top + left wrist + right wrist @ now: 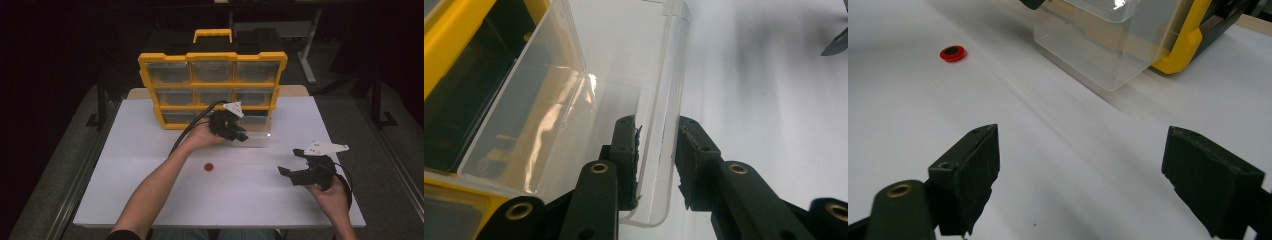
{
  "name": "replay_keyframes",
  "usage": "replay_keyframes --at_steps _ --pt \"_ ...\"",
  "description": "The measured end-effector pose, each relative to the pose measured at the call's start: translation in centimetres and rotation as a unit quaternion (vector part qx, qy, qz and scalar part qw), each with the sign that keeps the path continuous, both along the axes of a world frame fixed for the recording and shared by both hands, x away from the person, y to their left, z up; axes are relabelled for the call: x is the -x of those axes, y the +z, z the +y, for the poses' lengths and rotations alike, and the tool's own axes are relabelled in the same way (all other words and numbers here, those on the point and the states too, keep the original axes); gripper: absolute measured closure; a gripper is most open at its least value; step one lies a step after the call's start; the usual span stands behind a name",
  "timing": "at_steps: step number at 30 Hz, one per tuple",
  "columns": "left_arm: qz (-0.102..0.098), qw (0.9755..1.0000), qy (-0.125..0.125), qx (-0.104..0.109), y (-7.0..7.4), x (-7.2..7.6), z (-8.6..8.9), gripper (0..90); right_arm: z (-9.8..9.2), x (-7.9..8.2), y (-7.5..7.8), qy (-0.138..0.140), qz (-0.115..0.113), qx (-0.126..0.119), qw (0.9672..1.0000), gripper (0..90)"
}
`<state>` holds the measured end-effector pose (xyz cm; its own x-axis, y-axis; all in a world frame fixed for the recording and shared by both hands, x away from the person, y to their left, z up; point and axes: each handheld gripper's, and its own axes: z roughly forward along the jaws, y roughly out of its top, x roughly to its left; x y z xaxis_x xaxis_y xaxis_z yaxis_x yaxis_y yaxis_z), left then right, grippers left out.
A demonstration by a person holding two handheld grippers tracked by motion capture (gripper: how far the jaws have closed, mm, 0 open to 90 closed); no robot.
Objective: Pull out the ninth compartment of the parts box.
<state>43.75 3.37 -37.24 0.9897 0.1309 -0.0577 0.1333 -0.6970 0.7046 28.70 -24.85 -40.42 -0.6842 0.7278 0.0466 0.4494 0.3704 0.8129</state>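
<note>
A yellow-and-black organizer with clear drawers stands at the back of the white table. Its bottom right clear drawer is pulled partly out onto the table. My left gripper is shut on that drawer's front wall; in the left gripper view the clear drawer wall sits between the pads of my left gripper. A small red disc lies on the table nearer the person. My right gripper hovers open at the right, empty; the right gripper view shows the red disc and the clear drawer beyond my right gripper.
The organizer has a yellow carry handle on top. The table's side edges are close to a dark floor, and a table leg frame stands behind at the right. Bare white surface spans the table's front half.
</note>
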Motion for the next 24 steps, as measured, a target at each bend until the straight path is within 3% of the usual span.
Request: replay_keyframes --at_steps 5,10,12,24 --pt "0.003 1.0 0.001 0.003 -0.1 0.1 0.0 70.2 0.1 -0.1 -0.1 0.003 -0.003 0.001 1.0 14.6" --pt "0.015 0.9998 0.005 0.014 0.3 0.1 0.3 61.4 0.1 -0.1 -0.1 0.002 -0.001 0.0 1.0 14.5" --pt "0.018 0.9996 0.008 0.022 0.5 0.2 0.5 56.4 0.1 -0.2 -0.2 0.001 0.002 0.001 1.0 14.6" --pt "0.024 0.9965 0.017 0.078 2.2 1.1 2.5 48.0 0.5 -0.4 -0.5 0.001 0.008 0.0 1.0 14.5"
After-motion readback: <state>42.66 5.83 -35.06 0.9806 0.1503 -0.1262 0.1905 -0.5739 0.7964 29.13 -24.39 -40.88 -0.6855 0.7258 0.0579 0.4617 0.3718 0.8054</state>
